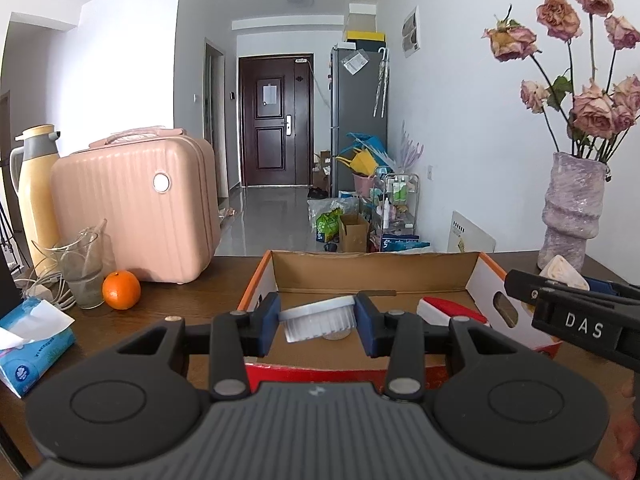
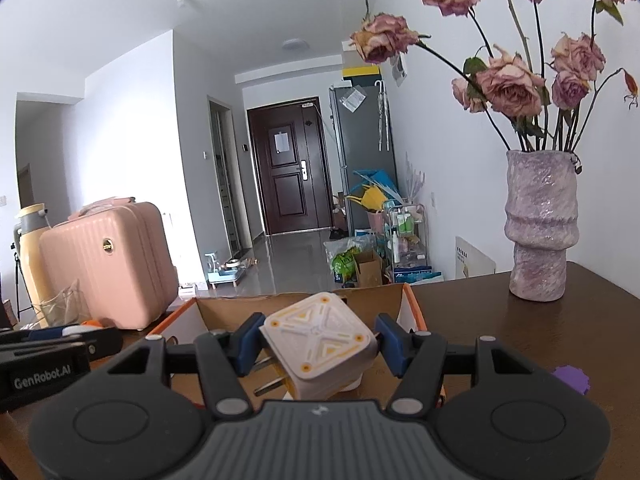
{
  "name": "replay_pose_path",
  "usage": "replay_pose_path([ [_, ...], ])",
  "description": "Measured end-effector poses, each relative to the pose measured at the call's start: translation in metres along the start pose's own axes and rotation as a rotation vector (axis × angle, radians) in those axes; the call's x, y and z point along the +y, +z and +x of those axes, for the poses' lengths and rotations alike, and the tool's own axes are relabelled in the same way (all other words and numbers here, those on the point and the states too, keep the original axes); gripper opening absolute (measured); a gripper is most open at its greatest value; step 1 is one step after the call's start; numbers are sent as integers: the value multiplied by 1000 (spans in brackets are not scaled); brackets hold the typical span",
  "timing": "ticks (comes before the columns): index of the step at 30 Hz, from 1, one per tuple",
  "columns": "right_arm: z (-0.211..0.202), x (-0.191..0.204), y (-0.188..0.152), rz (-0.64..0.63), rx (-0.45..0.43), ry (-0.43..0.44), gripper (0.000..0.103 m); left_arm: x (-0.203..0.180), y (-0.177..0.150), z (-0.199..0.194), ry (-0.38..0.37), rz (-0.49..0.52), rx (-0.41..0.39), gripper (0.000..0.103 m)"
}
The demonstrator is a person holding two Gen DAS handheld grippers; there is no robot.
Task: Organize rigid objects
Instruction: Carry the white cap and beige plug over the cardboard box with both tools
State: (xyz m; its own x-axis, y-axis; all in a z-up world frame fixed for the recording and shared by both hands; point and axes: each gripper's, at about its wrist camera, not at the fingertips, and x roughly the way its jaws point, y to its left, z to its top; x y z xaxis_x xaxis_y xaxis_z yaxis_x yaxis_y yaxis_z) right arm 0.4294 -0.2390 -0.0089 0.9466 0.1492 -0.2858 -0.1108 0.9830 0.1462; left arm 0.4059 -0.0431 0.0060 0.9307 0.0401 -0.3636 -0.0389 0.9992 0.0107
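Observation:
My left gripper is shut on a white ribbed round lid and holds it over the open cardboard box. A red and white object lies inside the box at the right. My right gripper is shut on a white cube-shaped plug adapter with yellow marks and metal prongs, held above the box. The right gripper also shows at the right edge of the left wrist view, beside the box's right wall.
On the brown table stand a pink suitcase, a yellow thermos, a glass cup, an orange and a tissue pack at the left. A purple vase of dried roses stands at the right. A small purple object lies near it.

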Motion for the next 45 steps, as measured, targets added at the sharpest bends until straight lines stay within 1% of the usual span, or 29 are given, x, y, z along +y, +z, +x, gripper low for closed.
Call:
replay_pose_path([
  [25, 78, -16, 18, 33, 81, -47, 59, -1, 20, 91, 27, -28, 80, 41],
  [32, 101, -15, 18, 30, 138, -59, 59, -1, 23, 116, 28, -20, 128, 41],
  [35, 109, -14, 17, 25, 149, -57, 59, 0, 24, 127, 23, -23, 163, 41],
  [45, 124, -12, 12, 16, 192, -62, 60, 8, 22, 155, 34, -20, 238, 41],
])
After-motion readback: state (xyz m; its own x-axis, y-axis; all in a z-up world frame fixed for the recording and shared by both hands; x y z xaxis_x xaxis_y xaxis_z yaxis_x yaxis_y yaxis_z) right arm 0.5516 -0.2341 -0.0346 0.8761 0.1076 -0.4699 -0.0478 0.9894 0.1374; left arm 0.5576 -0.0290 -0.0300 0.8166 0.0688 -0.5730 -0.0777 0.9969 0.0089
